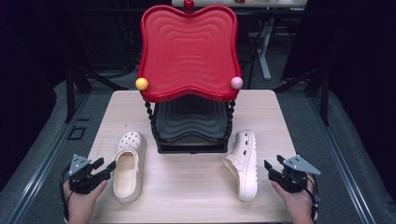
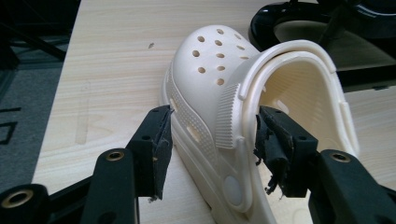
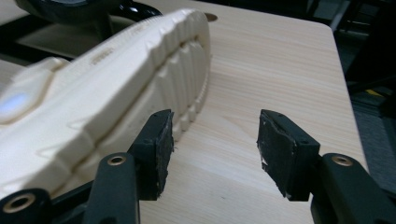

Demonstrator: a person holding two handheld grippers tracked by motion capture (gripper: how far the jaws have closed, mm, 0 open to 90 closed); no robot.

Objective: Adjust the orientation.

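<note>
Your left tool (image 1: 106,167) gapes wide around the ribbed heel strap of the cream perforated foam clog (image 2: 219,93), upright on the pale wood-grain counter (image 1: 187,186), gripping nothing. Your right tool (image 1: 271,166), equally open and empty, sits beside the second cream clog (image 3: 107,88), tipped on its side, ridged sole showing.

A lab-like recording bay: a lone wooden table (image 1: 187,196) on grey carpet, black curtains all round, and a white desk frame (image 1: 265,51) at one o'clock.
</note>
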